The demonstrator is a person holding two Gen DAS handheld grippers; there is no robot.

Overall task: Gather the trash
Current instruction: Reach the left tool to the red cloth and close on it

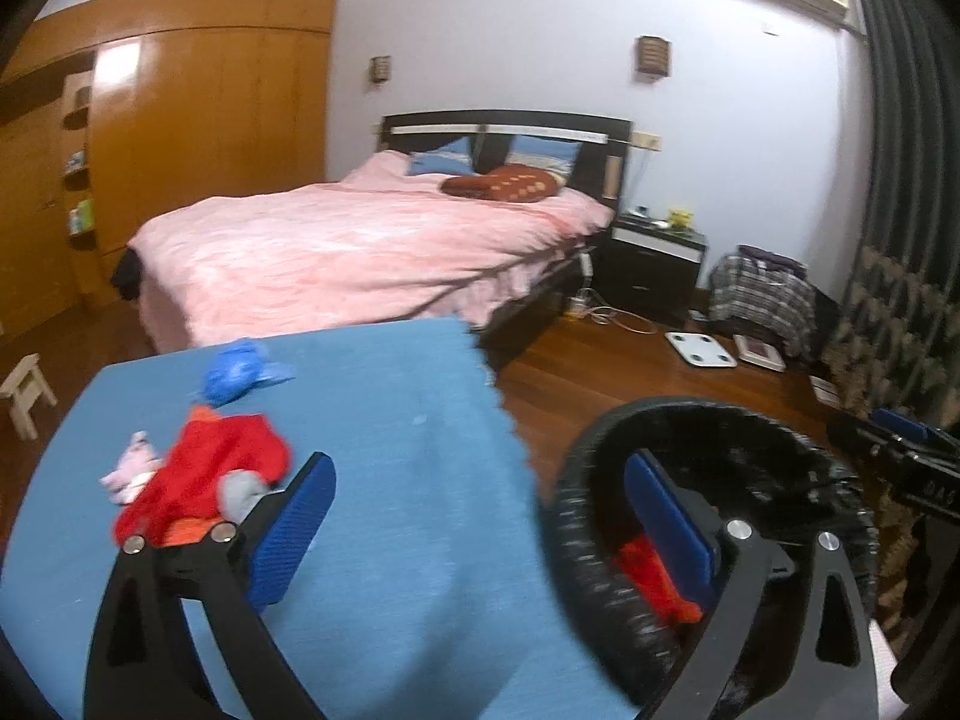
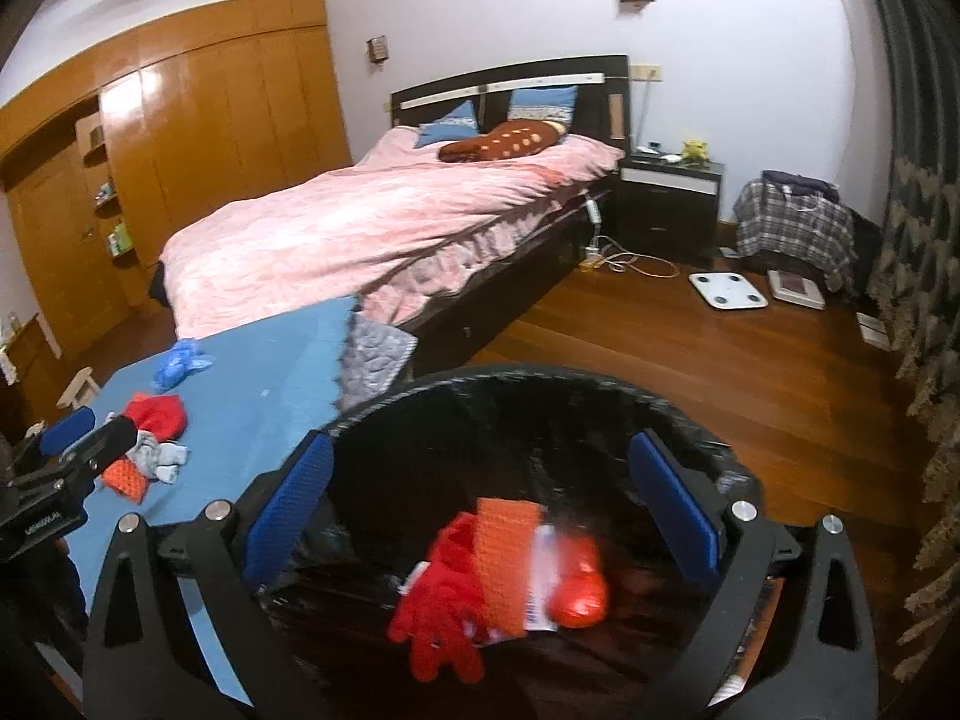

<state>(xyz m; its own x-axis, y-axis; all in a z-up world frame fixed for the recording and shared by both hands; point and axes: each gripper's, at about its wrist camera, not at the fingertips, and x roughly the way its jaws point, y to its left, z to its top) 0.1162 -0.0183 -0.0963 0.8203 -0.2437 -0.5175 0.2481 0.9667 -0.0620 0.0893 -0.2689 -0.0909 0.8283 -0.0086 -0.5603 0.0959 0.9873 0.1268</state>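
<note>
A black bin (image 2: 708, 450) lined with a black bag stands beside a blue-covered table (image 1: 408, 480). Inside it lie a red glove (image 2: 438, 618), an orange mesh piece (image 2: 504, 552) and a red wrapper (image 2: 579, 591). My right gripper (image 2: 486, 516) is open and empty above the bin's mouth. My left gripper (image 1: 480, 528) is open and empty, one finger over the table, the other over the bin rim (image 1: 576, 540). On the table lie a red cloth (image 1: 204, 480), a pink scrap (image 1: 132, 468), a grey piece (image 1: 240, 492), an orange mesh piece (image 2: 126, 480) and a blue crumpled bag (image 1: 234, 369).
A bed with a pink quilt (image 1: 360, 252) stands behind the table. A black nightstand (image 1: 654, 264), a white scale (image 1: 699, 348) and a plaid bundle (image 1: 762, 294) sit on the wooden floor. Curtains (image 1: 900, 180) hang at right. A small wooden stool (image 1: 24, 390) stands at left.
</note>
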